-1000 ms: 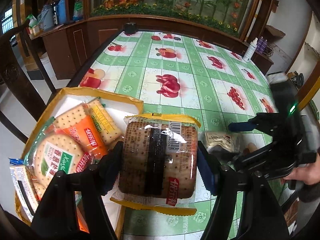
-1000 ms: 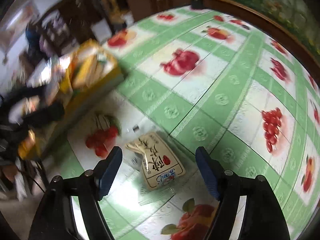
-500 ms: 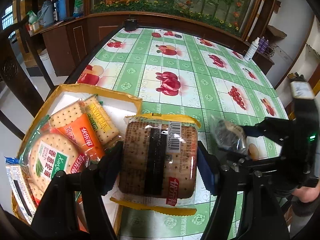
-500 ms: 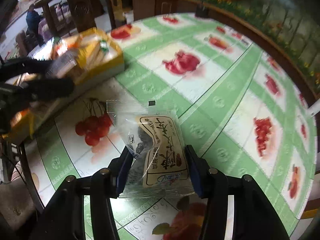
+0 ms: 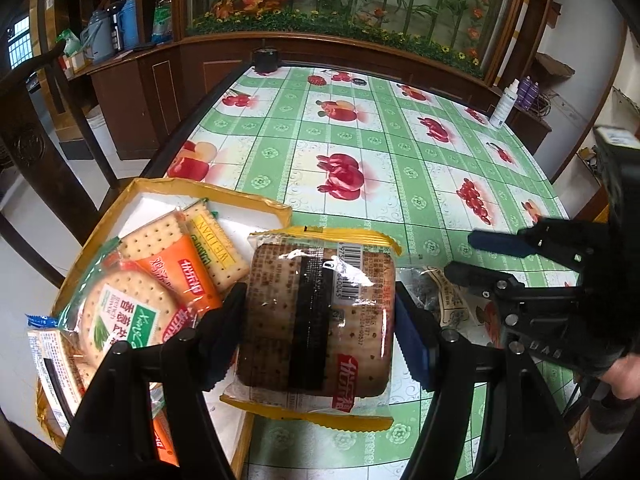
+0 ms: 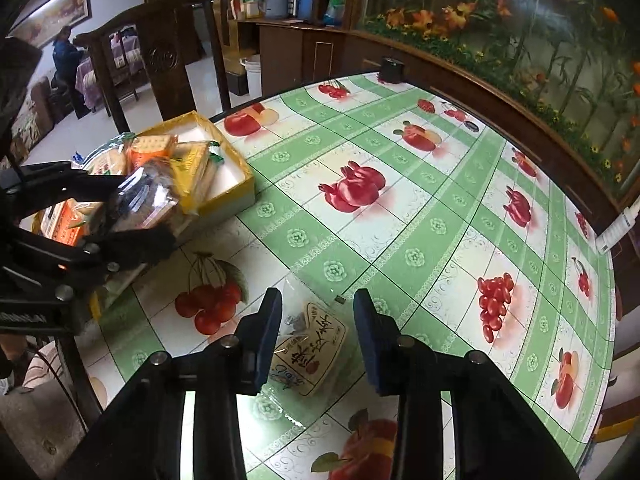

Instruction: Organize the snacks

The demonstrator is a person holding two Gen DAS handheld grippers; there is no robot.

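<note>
Two tools: the left tool and the right tool. One yellow box at about nine o'clock on the one table. Cracker packs, counted in the left view: one brown pack, one orange pack, one yellow pack, one round green-label pack, and one more at the box's eight o'clock edge (others may lie hidden underneath). One small clear packet. One white bottle at two o'clock.
</note>
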